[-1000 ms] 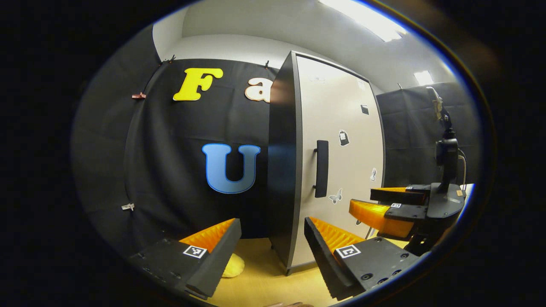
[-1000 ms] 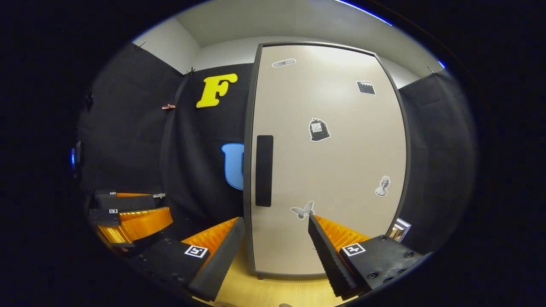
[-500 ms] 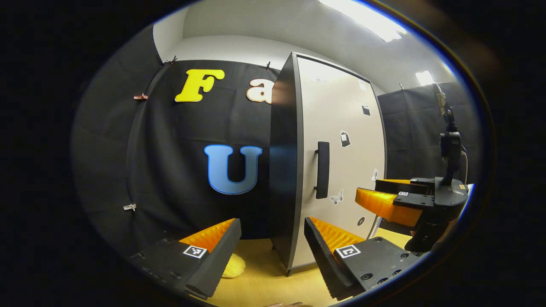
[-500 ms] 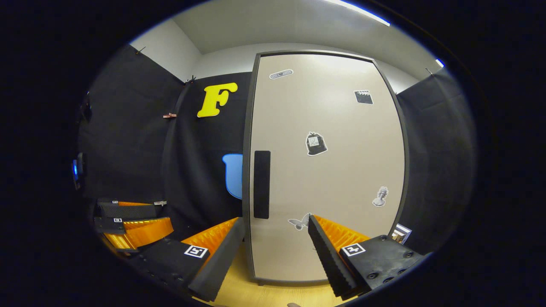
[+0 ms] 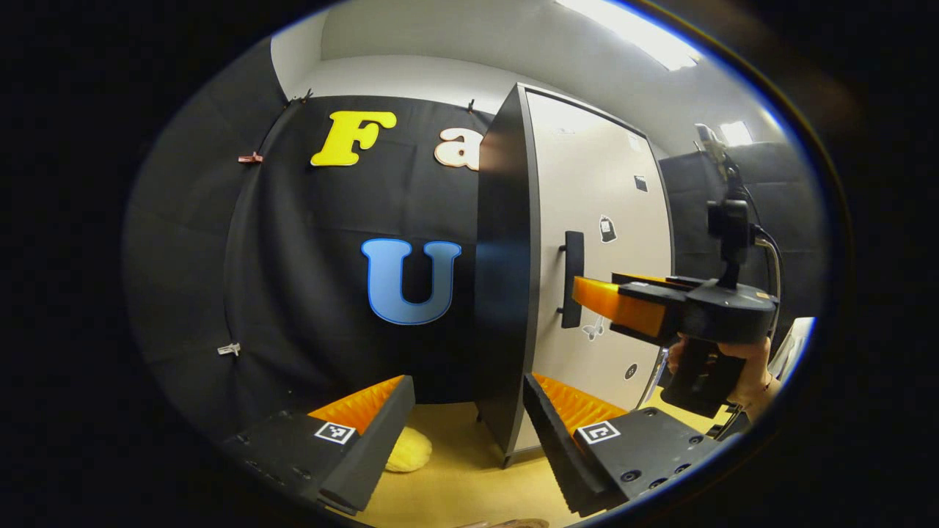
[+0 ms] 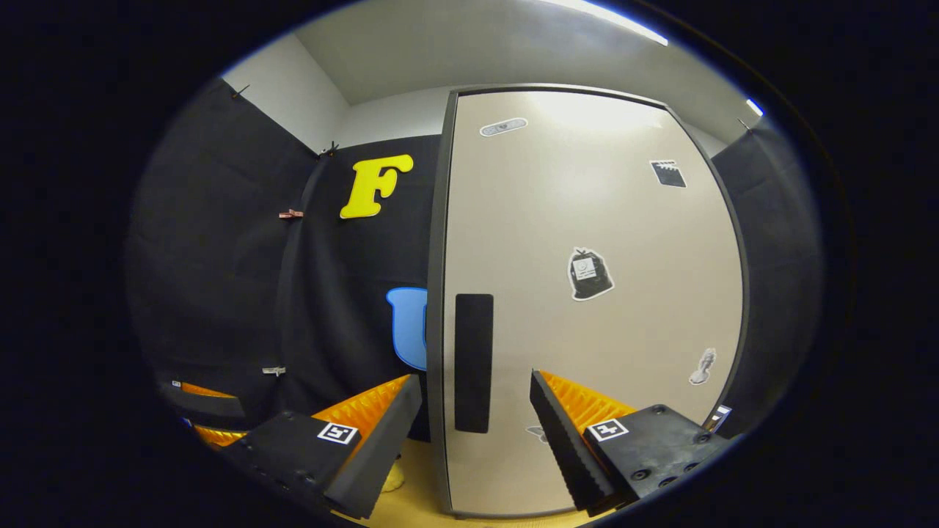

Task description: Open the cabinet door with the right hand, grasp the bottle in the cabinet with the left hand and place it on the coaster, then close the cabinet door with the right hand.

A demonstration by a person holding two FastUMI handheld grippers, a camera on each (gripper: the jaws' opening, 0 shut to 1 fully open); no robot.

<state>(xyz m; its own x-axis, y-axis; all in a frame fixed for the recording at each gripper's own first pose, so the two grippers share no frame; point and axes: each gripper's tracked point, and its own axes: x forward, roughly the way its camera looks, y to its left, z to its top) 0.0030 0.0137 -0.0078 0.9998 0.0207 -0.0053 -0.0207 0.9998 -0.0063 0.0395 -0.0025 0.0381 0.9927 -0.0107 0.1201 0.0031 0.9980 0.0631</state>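
right gripper (image 6: pixel 473 411): gaping wide, gripping nothing, facing door handle (image 6: pixel 473 363) | left gripper (image 5: pixel 466 422): gaping wide, empty | cabinet door (image 6: pixel 587 308): sitting closed

1. The cabinet door (image 6: pixel 587 293) at frame centre is beige, dark-framed, with small black-and-white stickers.
2. Its handle (image 6: pixel 473 363) is black.
3. The tabletop (image 5: pixel 469 477) along the bottom is light wood.
4. A pale yellow object (image 5: pixel 409 449) lies lower centre.

Black screwed tool (image 5: pixel 469 414), square markers
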